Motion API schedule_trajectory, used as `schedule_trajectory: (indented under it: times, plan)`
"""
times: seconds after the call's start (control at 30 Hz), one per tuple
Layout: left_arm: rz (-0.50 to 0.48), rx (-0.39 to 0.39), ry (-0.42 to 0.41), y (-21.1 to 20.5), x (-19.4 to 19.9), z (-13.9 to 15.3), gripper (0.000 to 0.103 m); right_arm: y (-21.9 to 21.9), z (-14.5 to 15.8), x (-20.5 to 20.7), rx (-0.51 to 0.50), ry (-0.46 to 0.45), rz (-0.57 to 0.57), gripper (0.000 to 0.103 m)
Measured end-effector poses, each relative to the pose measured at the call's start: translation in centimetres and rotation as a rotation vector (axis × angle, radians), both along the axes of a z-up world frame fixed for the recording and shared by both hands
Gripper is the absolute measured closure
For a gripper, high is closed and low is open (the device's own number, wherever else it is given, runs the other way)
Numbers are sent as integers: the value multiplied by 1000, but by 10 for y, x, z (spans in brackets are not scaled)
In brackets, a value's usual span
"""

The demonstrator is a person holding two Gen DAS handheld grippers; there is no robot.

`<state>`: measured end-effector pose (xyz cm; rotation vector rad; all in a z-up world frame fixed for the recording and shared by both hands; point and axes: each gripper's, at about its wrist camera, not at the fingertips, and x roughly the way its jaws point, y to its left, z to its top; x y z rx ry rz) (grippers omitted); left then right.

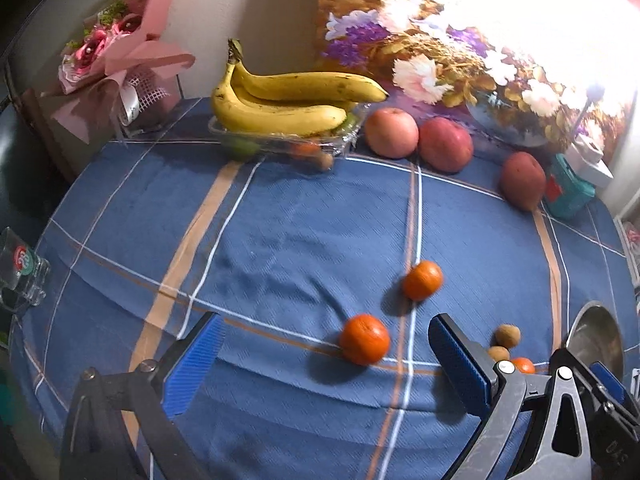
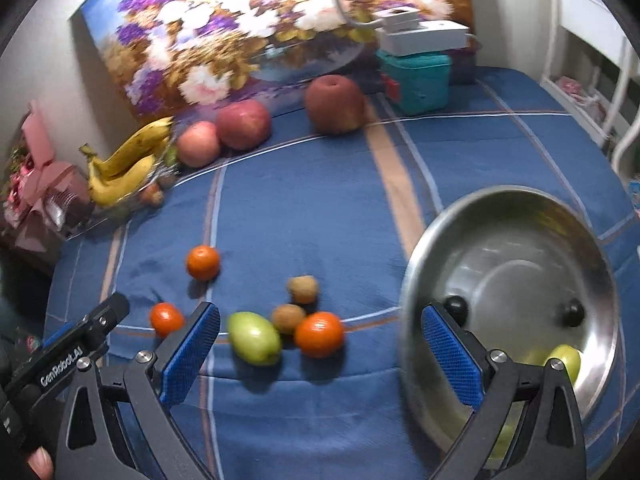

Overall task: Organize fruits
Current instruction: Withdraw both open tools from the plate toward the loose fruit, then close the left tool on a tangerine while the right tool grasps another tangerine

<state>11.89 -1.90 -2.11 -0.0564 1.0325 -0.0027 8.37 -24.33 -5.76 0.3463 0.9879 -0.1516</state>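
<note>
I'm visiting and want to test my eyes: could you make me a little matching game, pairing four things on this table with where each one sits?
Things:
1. bananas
2. green fruit
3. teal box
4. white boxes

Places:
A. inside the metal bowl
B. stacked on the teal box
C. on the clear tray
D. at the back, beside the painting

Pairs: 1-C, 2-A, 3-D, 4-B

Left wrist view: the steel bowl (image 1: 596,332) is half hidden behind the right gripper (image 1: 600,384), and one tangerine (image 1: 523,365) peeks out behind a finger. Fruit under the bananas (image 1: 280,100) in the clear tray (image 1: 276,142) is too murky to name. Right wrist view: the green fruit (image 2: 566,360) in the bowl is partly covered by a gripper finger, blurred.
</note>
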Motion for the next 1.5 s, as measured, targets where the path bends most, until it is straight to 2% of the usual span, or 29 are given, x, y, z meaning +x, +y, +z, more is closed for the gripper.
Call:
schedule_trajectory:
  times: [0.17,0.3,0.6,0.73,0.9,1.03,1.07,1.1,1.13,1.2,1.27,1.3,1.4,1.5]
  plan:
    - [37,-68,16,20,11,-7,0,14,-2,11,26,-6,67,2]
    - [53,-86,-20,24,12,-5,0,17,-6,13,46,-7,89,2]
    - [-35,-22,-20,1,13,-17,0,14,-18,9,41,27,102,2]
    - [-56,-30,-7,-1,14,-23,0,15,-20,9,56,30,114,2]
    - [-69,-46,6,-2,13,-26,0,17,-20,9,-6,41,120,2]
    - [-61,-91,21,4,13,-31,0,7,-18,9,33,33,87,3]
    - [-62,-108,28,5,13,-32,1,6,-18,9,38,34,83,5]
    - [-61,-118,32,6,13,-33,1,6,-18,10,39,35,82,10]
    - [-60,-123,34,6,13,-34,2,6,-18,10,34,37,82,20]
    - [-65,-128,47,4,13,-37,9,8,-20,11,26,48,95,34]
    - [-73,-143,63,2,14,-42,18,8,-24,12,26,62,100,37]
    - [-77,-152,74,1,14,-45,18,8,-26,12,30,69,100,41]
    - [-91,-165,94,-3,14,-54,29,5,-32,13,31,86,93,51]
    - [-103,-158,107,-8,14,-61,37,2,-38,14,33,105,87,51]
